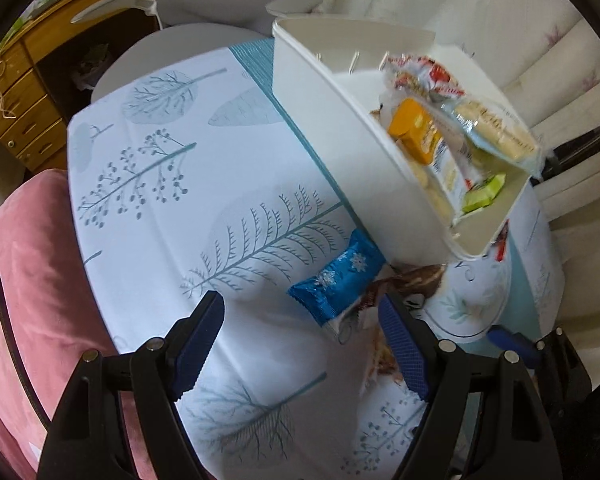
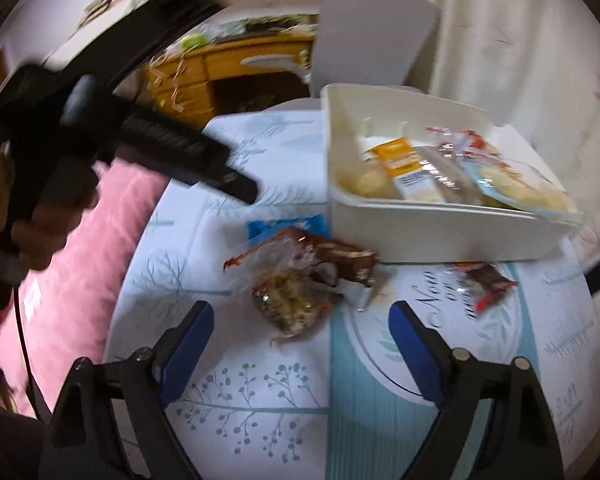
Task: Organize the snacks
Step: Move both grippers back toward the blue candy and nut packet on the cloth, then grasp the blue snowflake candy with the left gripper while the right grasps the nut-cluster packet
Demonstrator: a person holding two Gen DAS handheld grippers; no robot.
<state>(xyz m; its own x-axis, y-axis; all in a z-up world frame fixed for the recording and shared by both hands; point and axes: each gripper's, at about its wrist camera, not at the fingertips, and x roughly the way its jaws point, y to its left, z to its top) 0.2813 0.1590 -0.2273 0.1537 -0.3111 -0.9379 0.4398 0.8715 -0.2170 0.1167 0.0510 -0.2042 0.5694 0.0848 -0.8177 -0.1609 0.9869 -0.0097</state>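
Note:
A white bin [image 1: 340,128] [image 2: 440,232] on the leaf-print table holds several snack packs, one with an orange label [image 1: 414,128] [image 2: 400,156]. A blue snack pack [image 1: 336,280] [image 2: 284,226] lies on the cloth beside the bin. A brown wrapper [image 2: 340,260] [image 1: 416,276] and a clear bag of mixed snack [image 2: 292,304] lie beside it. A red-brown pack [image 2: 484,280] lies right of them. My left gripper [image 1: 300,344] is open, just short of the blue pack. My right gripper [image 2: 300,344] is open, just short of the clear bag.
A pink cushion [image 1: 32,280] [image 2: 84,248] borders the table's left edge. A wooden desk [image 1: 28,80] [image 2: 228,68] and a white chair [image 2: 376,36] stand behind. Curtains [image 1: 500,8] hang at the right. The left gripper's body [image 2: 100,128] crosses the right wrist view.

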